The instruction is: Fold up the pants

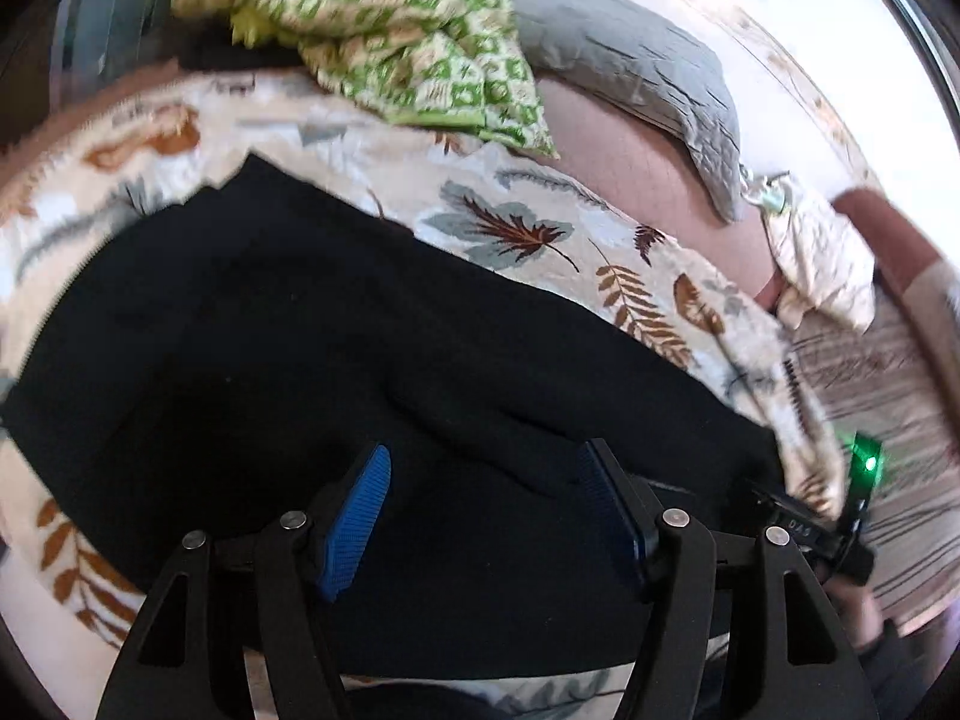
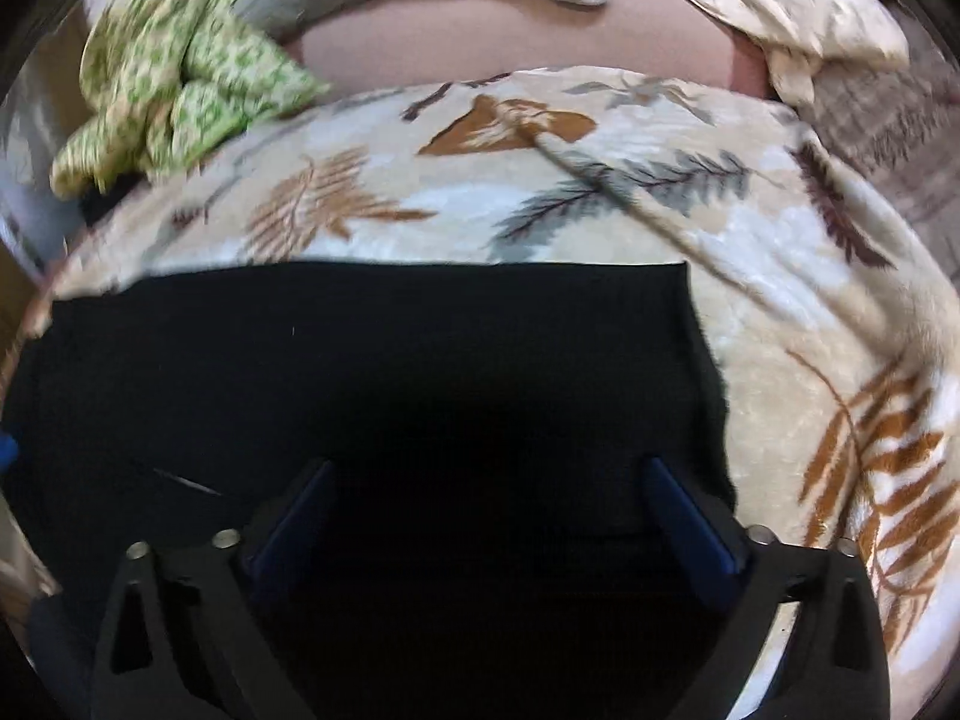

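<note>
Black pants (image 1: 336, 360) lie spread flat on the leaf-print blanket (image 2: 600, 198) covering the bed. The left gripper (image 1: 483, 480) and the right gripper (image 2: 489, 492) hang just above the pants, both with jaws released and grasping nothing. Beyond the pants, a green patterned cloth (image 1: 384, 18) sits crumpled beside a gray pillow (image 1: 630, 66).

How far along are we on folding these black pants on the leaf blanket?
Done: the black pants lie flat on the leaf-print blanket, far edge straight; how many folds they already hold I cannot tell. In hand: nothing; the left gripper and right gripper are both open over the cloth. Left: grasp an edge, fold it over, and neaten the result.
</note>
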### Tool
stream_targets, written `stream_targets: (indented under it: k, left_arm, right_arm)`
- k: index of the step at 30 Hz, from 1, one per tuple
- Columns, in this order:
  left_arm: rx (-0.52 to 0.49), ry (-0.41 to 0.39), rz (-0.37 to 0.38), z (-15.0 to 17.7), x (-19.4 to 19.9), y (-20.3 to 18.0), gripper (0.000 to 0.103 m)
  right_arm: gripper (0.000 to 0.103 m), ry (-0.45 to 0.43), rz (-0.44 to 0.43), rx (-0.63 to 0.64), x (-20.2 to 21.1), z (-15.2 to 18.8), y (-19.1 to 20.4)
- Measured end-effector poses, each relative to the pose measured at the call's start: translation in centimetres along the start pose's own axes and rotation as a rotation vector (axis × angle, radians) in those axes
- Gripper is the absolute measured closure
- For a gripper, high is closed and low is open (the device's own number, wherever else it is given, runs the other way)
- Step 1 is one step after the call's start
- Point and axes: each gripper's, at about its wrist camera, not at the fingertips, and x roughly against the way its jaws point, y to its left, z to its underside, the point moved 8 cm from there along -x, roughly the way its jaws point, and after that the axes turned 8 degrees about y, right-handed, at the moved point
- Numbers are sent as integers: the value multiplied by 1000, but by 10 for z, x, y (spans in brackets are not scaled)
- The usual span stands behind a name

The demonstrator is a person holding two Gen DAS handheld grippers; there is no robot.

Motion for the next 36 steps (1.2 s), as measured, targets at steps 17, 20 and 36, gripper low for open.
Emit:
stream_targets:
  k: [17, 20, 36]
  left_arm:
    - [-209, -101, -64, 44, 33, -41, 31]
    - [-271, -145, -131, 43, 42, -44, 30]
    - [-134, -80, -94, -77, 48, 103, 35]
  right_arm:
    - [1, -32, 12, -1, -1, -1, -1]
    - [1, -31, 13, 0, -1, -1, -1]
    - [1, 38, 0, 29, -1, 3, 0]
